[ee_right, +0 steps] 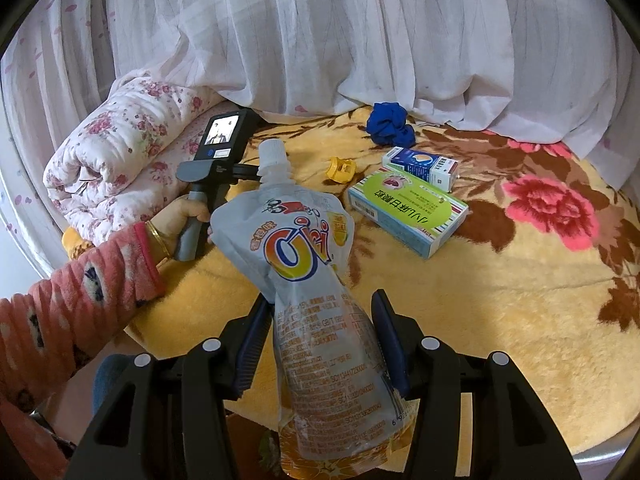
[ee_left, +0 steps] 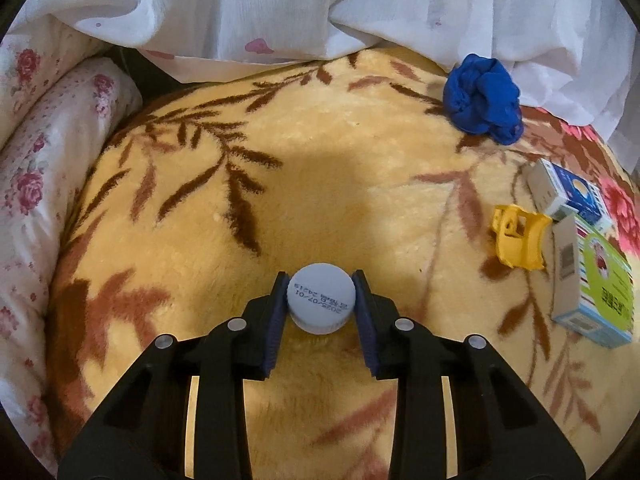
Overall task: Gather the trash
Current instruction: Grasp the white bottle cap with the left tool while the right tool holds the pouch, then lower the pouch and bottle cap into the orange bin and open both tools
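Clamping a pale bottle cap, the left gripper hovers above the yellow blanket; the right gripper pinches a juice pouch. Judging by the scene, collecting is underway: two cartons, a yellow clip and a blue rag lie nearby.

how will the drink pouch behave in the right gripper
Probably floppy: the pouch is thin and crumpled, leaning left above the right gripper. Likely light, since it looks mostly flattened. Its glossy film may slip.

White sheer curtain drapes behind a yellow floral blanket.
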`<action>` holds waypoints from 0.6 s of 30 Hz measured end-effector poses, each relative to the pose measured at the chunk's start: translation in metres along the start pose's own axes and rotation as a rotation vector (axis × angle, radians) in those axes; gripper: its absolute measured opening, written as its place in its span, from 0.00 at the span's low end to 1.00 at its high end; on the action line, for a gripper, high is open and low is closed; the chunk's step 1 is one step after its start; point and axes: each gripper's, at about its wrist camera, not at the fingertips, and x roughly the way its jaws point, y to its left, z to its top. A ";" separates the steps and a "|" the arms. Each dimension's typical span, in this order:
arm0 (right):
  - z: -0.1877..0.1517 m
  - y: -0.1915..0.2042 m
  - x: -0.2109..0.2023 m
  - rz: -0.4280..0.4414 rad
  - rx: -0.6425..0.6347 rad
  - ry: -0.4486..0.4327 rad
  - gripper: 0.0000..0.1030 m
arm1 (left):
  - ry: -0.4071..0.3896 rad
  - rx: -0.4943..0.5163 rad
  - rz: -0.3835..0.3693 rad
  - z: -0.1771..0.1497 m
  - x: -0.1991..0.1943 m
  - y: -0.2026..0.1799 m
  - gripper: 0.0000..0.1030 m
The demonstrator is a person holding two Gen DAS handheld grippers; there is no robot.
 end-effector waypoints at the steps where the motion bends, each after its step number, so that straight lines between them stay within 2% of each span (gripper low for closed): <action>1: 0.000 0.001 -0.001 -0.001 -0.001 -0.002 0.50 | 0.003 0.000 -0.001 -0.001 -0.002 0.000 0.31; 10: -0.010 0.011 -0.017 -0.014 -0.023 -0.015 0.50 | -0.040 0.051 -0.041 -0.038 -0.075 -0.009 0.30; 18: -0.030 0.023 -0.035 -0.031 -0.023 -0.014 0.50 | -0.075 0.103 -0.077 -0.105 -0.156 -0.029 0.30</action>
